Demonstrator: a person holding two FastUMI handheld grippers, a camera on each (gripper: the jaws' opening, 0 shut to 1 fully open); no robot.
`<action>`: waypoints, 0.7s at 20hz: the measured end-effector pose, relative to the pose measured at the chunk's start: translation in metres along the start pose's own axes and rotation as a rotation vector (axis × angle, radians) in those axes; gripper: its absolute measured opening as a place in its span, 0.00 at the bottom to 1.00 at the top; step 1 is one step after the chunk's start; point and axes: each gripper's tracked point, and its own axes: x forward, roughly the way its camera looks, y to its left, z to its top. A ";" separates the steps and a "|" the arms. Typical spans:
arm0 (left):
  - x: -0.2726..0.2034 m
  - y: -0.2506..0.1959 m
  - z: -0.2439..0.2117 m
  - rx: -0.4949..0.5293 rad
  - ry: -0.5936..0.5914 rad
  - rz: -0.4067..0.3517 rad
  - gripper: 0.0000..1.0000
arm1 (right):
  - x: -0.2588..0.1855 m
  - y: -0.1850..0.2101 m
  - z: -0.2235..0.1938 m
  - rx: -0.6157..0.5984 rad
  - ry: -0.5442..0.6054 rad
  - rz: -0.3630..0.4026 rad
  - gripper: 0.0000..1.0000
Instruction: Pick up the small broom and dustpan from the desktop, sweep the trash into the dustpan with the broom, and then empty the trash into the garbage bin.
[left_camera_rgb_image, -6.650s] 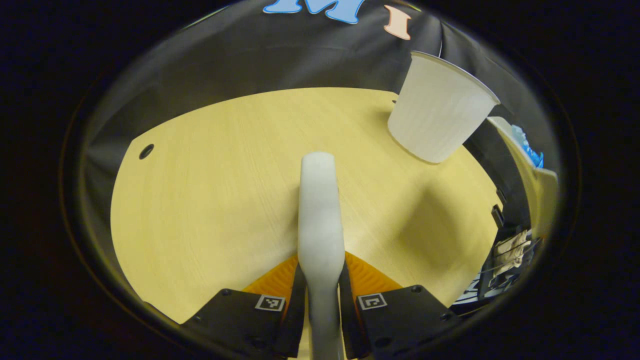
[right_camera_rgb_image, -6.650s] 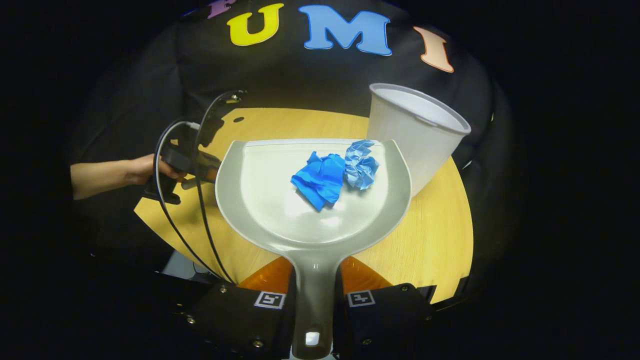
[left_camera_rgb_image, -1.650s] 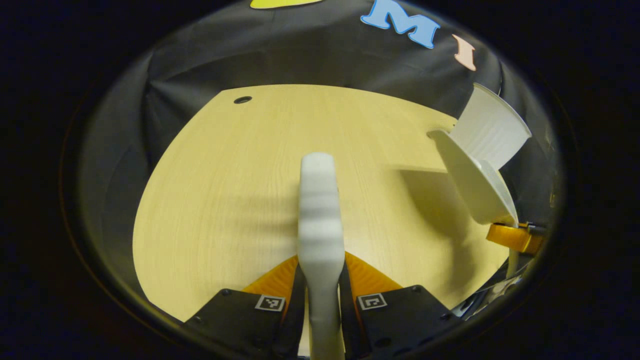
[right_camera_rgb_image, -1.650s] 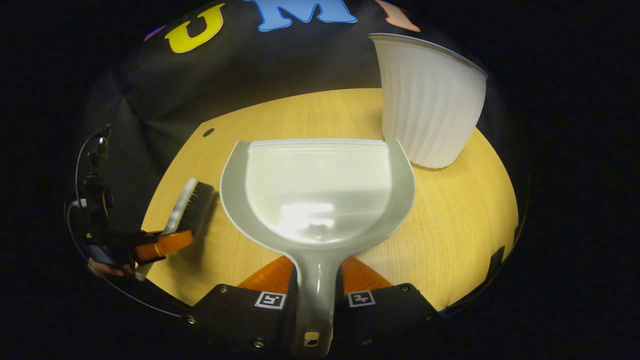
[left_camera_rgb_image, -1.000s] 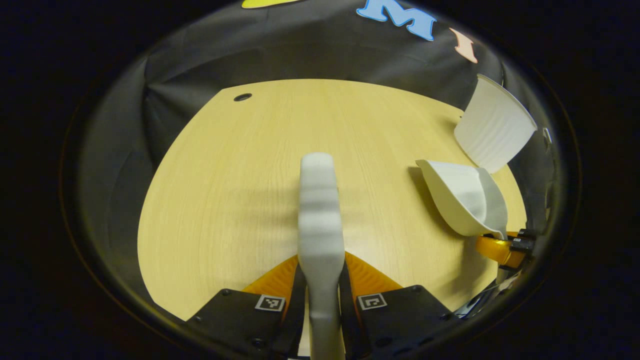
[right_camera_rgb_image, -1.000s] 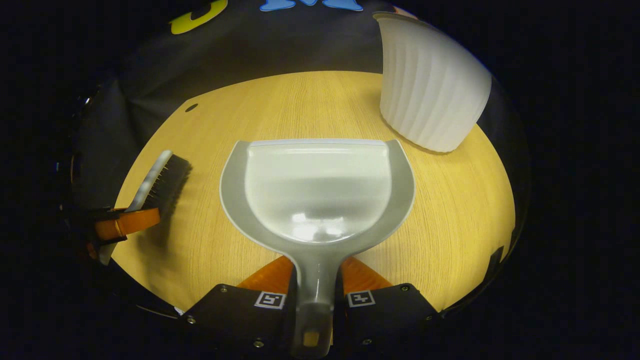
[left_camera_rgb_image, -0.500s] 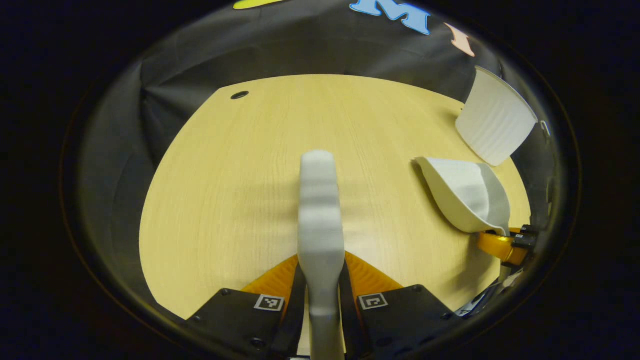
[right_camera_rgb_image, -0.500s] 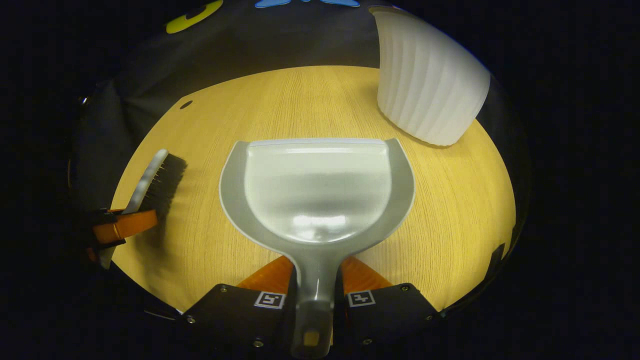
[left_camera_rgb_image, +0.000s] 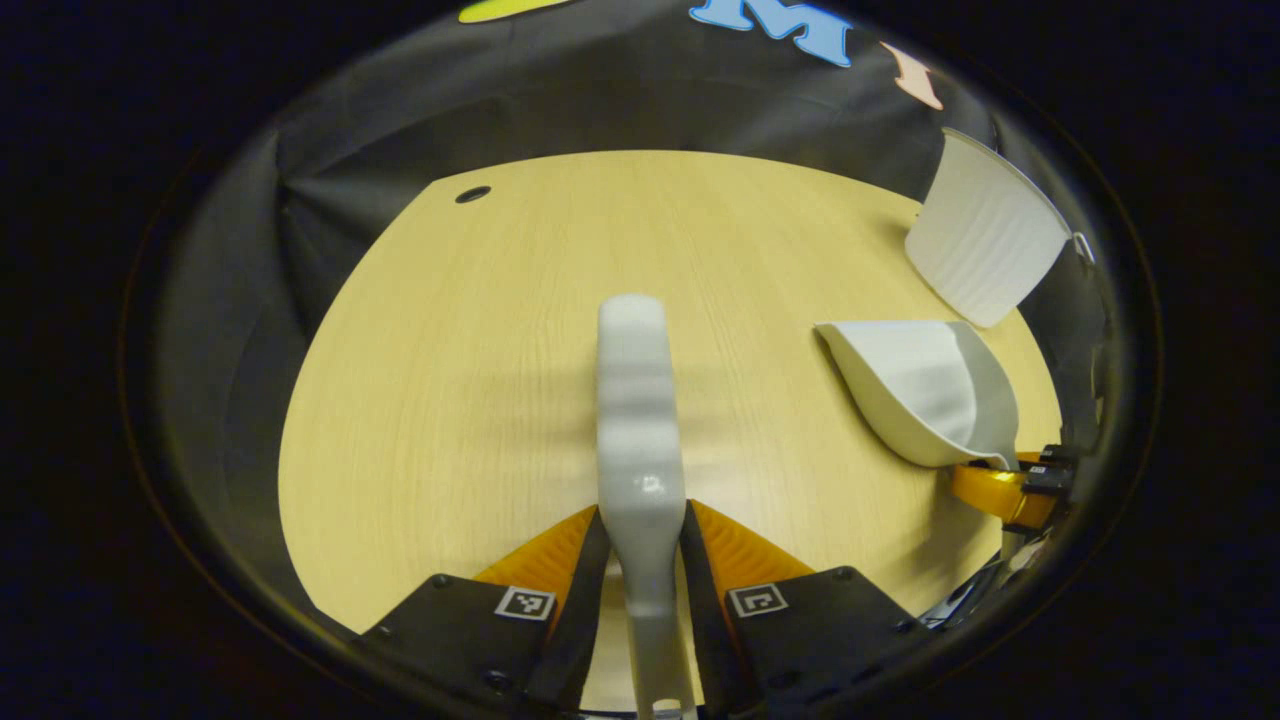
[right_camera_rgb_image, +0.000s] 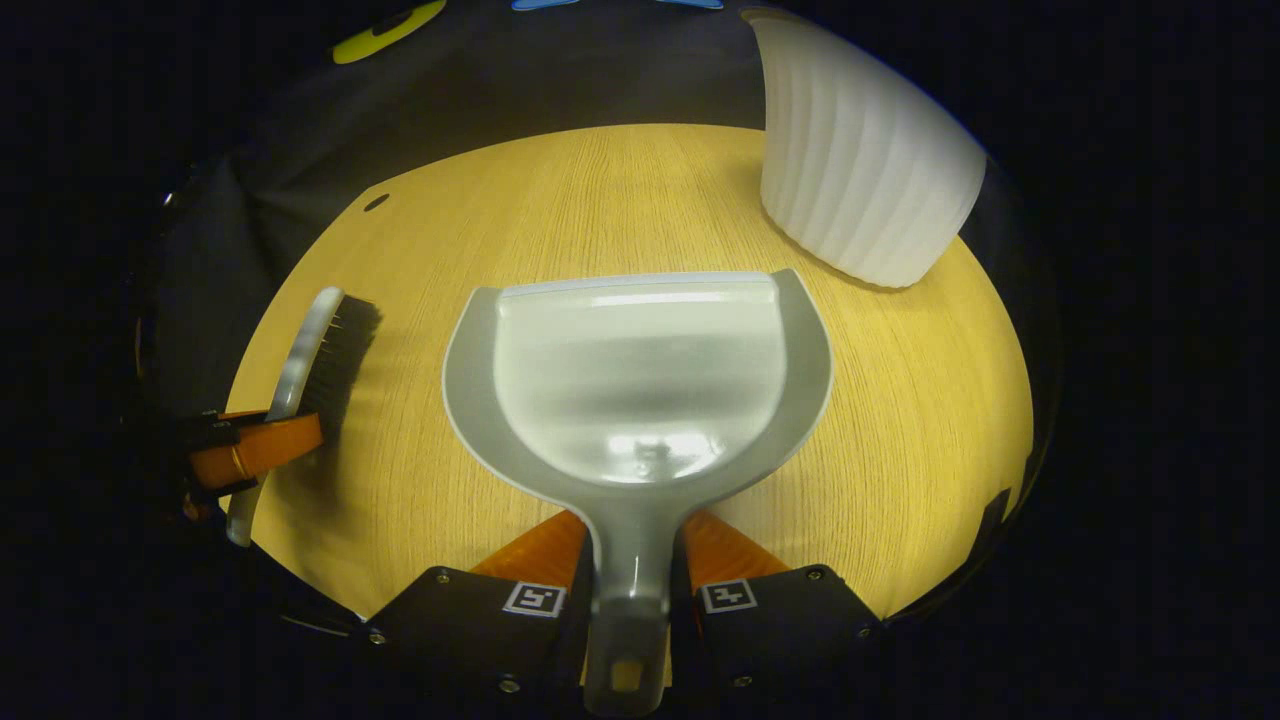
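The small broom (left_camera_rgb_image: 640, 400) lies along the wooden desktop (left_camera_rgb_image: 450, 350) with its pale handle running back between the fingers of my left gripper (left_camera_rgb_image: 640, 520). Those fingers stand slightly spread, with narrow gaps beside the handle. In the right gripper view the broom (right_camera_rgb_image: 320, 350) shows dark bristles at the left, the left gripper (right_camera_rgb_image: 255, 445) around its handle. My right gripper (right_camera_rgb_image: 630, 525) is shut on the handle of the grey dustpan (right_camera_rgb_image: 640, 380), which sits low on the desktop with an empty tray. The white ribbed garbage bin (right_camera_rgb_image: 860, 170) stands behind it to the right.
The bin (left_camera_rgb_image: 985, 235) and dustpan (left_camera_rgb_image: 920, 385) sit at the right of the left gripper view, with the right gripper (left_camera_rgb_image: 1000, 490) behind the pan. A cable hole (left_camera_rgb_image: 472, 194) marks the far left corner. Black cloth walls the desk's far side.
The blue paper that lay in the dustpan is gone. Both tools have come down onto the desktop. In the last half second my left gripper's fingers have spread away from the broom handle.
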 end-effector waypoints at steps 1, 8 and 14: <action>0.000 -0.001 0.001 0.002 -0.003 -0.002 0.49 | -0.001 0.001 0.000 -0.003 0.001 0.000 0.35; -0.006 -0.005 0.007 0.007 -0.038 0.004 0.73 | -0.018 0.003 0.005 -0.008 -0.022 0.036 0.65; -0.015 -0.003 0.021 -0.012 -0.103 0.030 0.97 | -0.032 -0.006 0.006 -0.030 -0.044 0.040 0.99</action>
